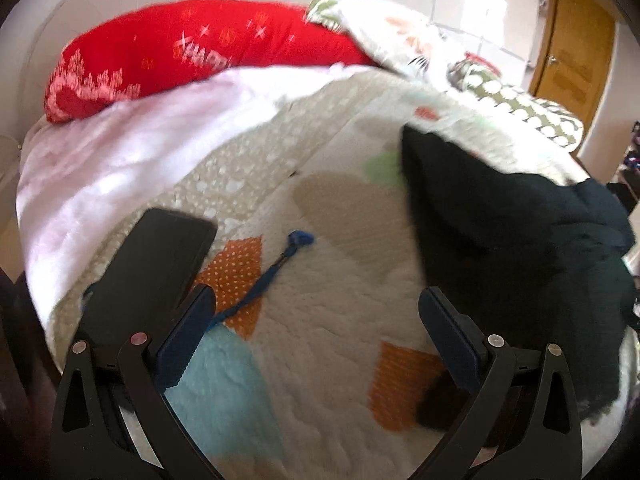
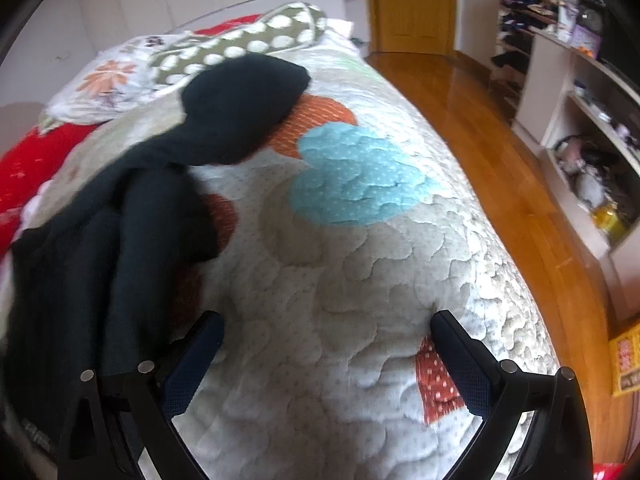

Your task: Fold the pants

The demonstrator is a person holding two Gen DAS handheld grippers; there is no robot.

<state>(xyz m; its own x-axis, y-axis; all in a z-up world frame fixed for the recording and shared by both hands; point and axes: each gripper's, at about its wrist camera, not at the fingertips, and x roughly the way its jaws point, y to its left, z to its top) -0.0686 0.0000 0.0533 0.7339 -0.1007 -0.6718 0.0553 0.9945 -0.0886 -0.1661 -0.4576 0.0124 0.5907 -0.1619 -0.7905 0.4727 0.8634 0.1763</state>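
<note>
Dark, near-black pants (image 1: 520, 232) lie crumpled on a patchwork quilt (image 1: 320, 320) on a bed. In the left wrist view they fill the right side, just right of my open left gripper (image 1: 316, 300), which hovers empty over the quilt. In the right wrist view the pants (image 2: 132, 208) stretch from the far middle down the left side, one end near the dotted pillow. My right gripper (image 2: 328, 324) is open and empty above the quilt (image 2: 360, 300), its left finger close to the pants' near end.
A black phone (image 1: 160, 256) with a blue cord (image 1: 276, 268) lies by my left finger. A red pillow (image 1: 200, 52), pink blanket (image 1: 120, 168) and dotted pillow (image 2: 240, 44) sit at the bed's head. Wood floor (image 2: 500, 152) and shelves (image 2: 580, 140) lie to the right.
</note>
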